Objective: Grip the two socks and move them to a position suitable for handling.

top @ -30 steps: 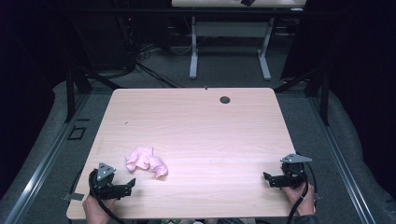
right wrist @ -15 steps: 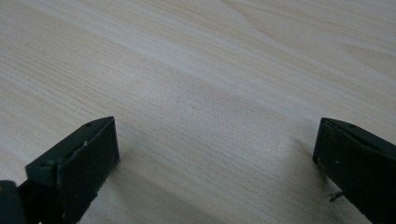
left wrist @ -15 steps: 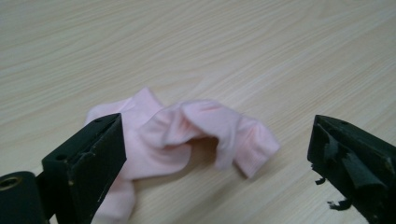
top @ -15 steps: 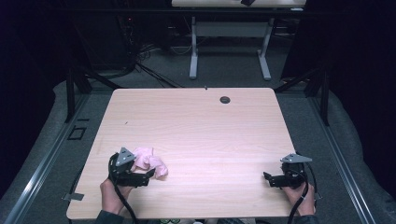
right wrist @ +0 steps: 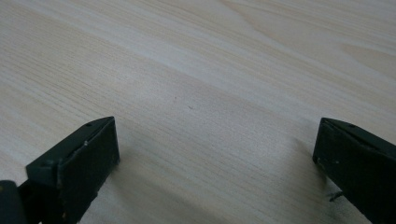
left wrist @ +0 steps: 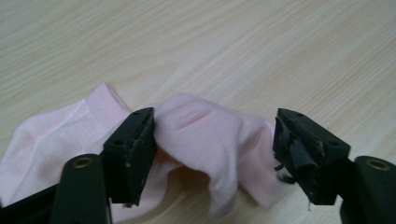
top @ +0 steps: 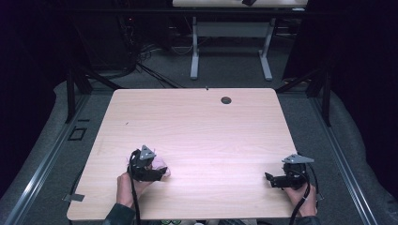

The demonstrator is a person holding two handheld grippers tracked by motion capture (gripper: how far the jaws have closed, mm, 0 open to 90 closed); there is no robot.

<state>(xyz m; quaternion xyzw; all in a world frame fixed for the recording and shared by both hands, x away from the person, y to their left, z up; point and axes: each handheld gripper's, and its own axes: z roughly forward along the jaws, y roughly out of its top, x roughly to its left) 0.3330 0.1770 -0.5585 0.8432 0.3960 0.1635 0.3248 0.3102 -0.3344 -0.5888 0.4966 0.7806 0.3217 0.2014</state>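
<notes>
Grasping the crumpled pale-pink cotton sock [left wrist: 205,140]
Left tongs [left wrist: 215,140] have just been closing around it, not yet pinching; right tongs [right wrist: 215,154] gape, empty; next, squeeze.

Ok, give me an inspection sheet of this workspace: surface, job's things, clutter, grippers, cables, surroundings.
Surface: light wood-grain table, bare apart from a round grommet hole near the far edge.
Job's things: crumpled pink sock, near the front left.
Clutter: nothing seen.
Grippers: left gripper straddles a fold of the sock, jaws just been closing, the right-hand pad not yet pressing; right gripper open over bare wood at front right.
Cables: one trails from each gripper toward the person; a tangle on the floor beyond.
Surroundings: dark room, grey floor, white table legs behind.
</notes>
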